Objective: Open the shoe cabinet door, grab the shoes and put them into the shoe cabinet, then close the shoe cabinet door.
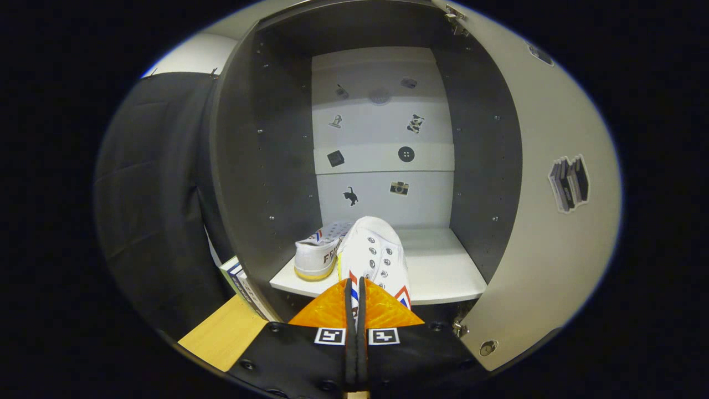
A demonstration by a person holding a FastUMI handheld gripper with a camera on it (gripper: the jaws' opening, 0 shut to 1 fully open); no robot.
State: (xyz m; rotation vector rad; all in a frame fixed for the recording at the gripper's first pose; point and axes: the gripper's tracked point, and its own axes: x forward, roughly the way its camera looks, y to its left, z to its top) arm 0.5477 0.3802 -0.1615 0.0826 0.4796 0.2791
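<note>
now the gripper (356,293) is pinching the shoe's (374,252) soft heel rim, fingers nearly closed, lowering it toward the shelf's (437,271) front edge.

Claw (355,288) on black body, square markers, dark screws

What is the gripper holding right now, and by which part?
The gripper is shut on the white shoe, pinching the thin heel edge nearest the fingers, with the shoe over the cabinet shelf.
</note>
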